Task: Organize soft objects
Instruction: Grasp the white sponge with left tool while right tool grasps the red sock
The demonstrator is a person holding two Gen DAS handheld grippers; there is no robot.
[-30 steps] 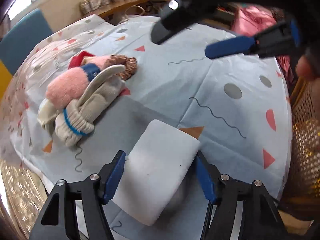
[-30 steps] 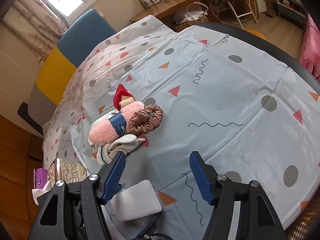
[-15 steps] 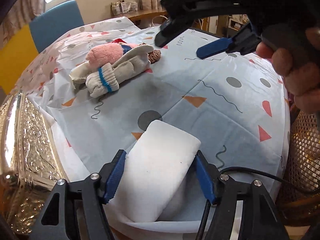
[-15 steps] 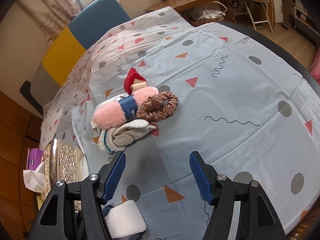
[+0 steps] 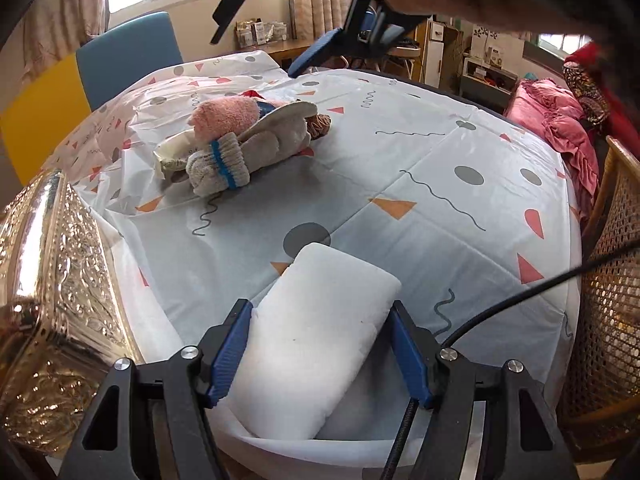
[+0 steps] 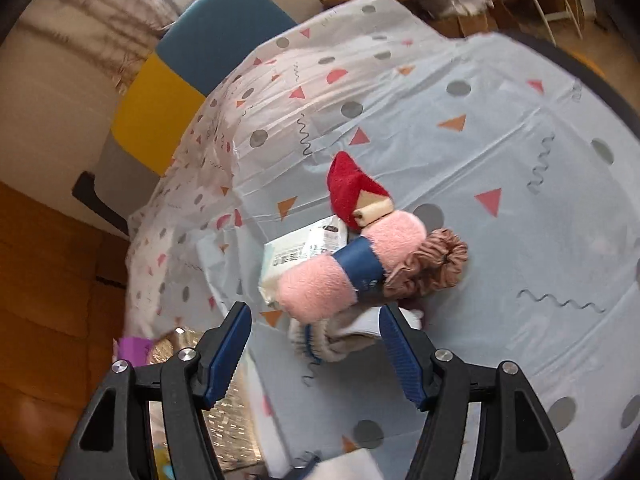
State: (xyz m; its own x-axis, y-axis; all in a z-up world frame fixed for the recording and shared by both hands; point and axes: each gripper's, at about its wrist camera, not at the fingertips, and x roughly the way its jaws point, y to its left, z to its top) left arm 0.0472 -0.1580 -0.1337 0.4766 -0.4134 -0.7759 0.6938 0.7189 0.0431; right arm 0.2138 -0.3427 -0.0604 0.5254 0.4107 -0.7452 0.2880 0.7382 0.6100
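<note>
Jaws around sponge [image 5: 320,320] (lengthwise, outward)

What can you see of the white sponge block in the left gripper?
The white sponge is a plain rectangular foam block with rounded corners and a few faint specks, looking soft and clean. It lies flat between the blue pads of the left gripper, which touch its two long sides; its far end sticks out past the fingertips. It sits at the near edge of the patterned tablecloth, apart from the sock pile. Its near end is hidden.
</note>
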